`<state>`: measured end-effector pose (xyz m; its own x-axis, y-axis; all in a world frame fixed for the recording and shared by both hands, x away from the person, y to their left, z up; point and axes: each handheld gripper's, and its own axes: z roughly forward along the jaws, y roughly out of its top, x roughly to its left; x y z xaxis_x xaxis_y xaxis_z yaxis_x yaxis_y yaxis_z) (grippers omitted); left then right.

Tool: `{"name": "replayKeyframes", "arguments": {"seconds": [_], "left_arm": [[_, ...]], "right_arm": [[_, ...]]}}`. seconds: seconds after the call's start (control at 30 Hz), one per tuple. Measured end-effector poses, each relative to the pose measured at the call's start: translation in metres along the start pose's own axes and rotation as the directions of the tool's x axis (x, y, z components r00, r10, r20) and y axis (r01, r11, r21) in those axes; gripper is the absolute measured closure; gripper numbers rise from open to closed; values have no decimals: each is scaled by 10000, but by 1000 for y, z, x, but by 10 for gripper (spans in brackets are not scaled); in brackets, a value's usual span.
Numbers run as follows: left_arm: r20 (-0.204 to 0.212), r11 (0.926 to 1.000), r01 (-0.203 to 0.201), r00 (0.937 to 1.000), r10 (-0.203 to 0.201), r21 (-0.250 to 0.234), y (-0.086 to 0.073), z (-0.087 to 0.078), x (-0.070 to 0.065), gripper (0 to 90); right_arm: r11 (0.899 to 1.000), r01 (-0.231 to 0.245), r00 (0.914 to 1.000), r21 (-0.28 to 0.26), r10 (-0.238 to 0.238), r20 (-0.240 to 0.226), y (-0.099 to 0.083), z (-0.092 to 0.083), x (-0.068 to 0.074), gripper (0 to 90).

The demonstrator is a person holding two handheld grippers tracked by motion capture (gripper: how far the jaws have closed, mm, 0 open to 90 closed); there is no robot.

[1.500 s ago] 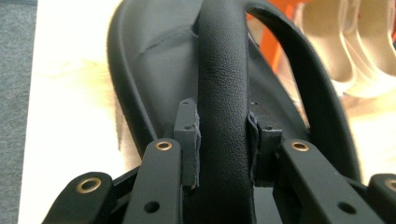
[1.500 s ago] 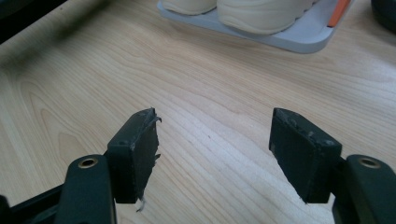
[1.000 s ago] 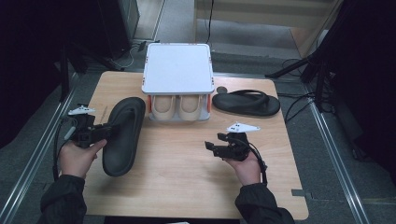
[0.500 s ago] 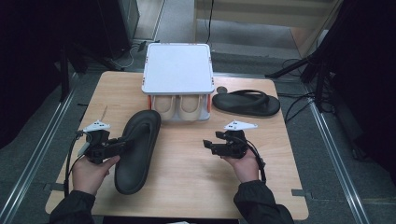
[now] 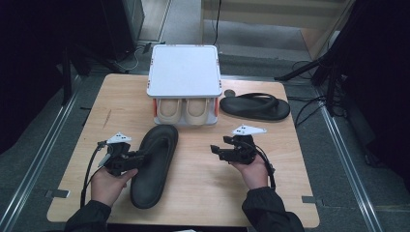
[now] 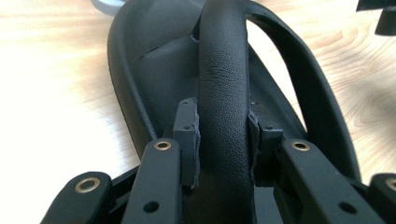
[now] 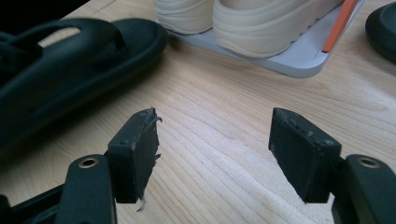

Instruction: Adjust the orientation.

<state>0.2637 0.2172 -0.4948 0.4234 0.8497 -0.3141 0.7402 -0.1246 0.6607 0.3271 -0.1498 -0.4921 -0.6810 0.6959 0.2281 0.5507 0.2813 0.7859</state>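
A black flip-flop sandal (image 5: 153, 164) lies on the wooden table (image 5: 203, 193), toe toward the rack. My left gripper (image 5: 138, 158) is shut on its strap (image 6: 223, 93), with one pad pressed on each side of it. A second black sandal (image 5: 255, 107) rests at the back right, beside the rack. My right gripper (image 5: 215, 151) hovers open above bare wood right of the held sandal (image 7: 70, 65), its pads (image 7: 137, 149) wide apart with nothing between them.
A white two-level shoe rack (image 5: 183, 72) stands at the table's back middle, with a pair of cream shoes (image 5: 183, 110) on its lower shelf and orange posts. Cables and dark stands lie on the floor at the right.
My left gripper has carried the black sandal toward the right and nearer the person, and the sandal has come down onto the table. The right gripper has stayed put.
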Motion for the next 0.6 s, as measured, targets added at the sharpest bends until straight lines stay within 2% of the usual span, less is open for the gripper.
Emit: {"name": "replayKeyframes", "arguments": {"seconds": [0.13,0.23,0.3,0.37,0.6], "left_arm": [[-20,10000,-47,10000,47,85,-2,11,-3,697],[268,9997,97,9996,-103,246,-3,20,-4,690],[156,9996,4,9999,-8,272,-4,25,-6,688],[278,9993,15,9996,-25,375,-4,29,-8,682],[514,9987,-30,9987,4,507,-4,35,-10,642]], "right_arm": [[10000,-22,10000,8,22,26,0,-1,0,333],[10000,-23,10000,42,23,48,-1,-2,0,332],[10000,31,10000,55,-31,77,-1,-2,0,332],[10000,61,9999,58,-61,100,-1,-3,0,332],[9999,93,9997,105,-96,238,-2,-5,0,332]]}}
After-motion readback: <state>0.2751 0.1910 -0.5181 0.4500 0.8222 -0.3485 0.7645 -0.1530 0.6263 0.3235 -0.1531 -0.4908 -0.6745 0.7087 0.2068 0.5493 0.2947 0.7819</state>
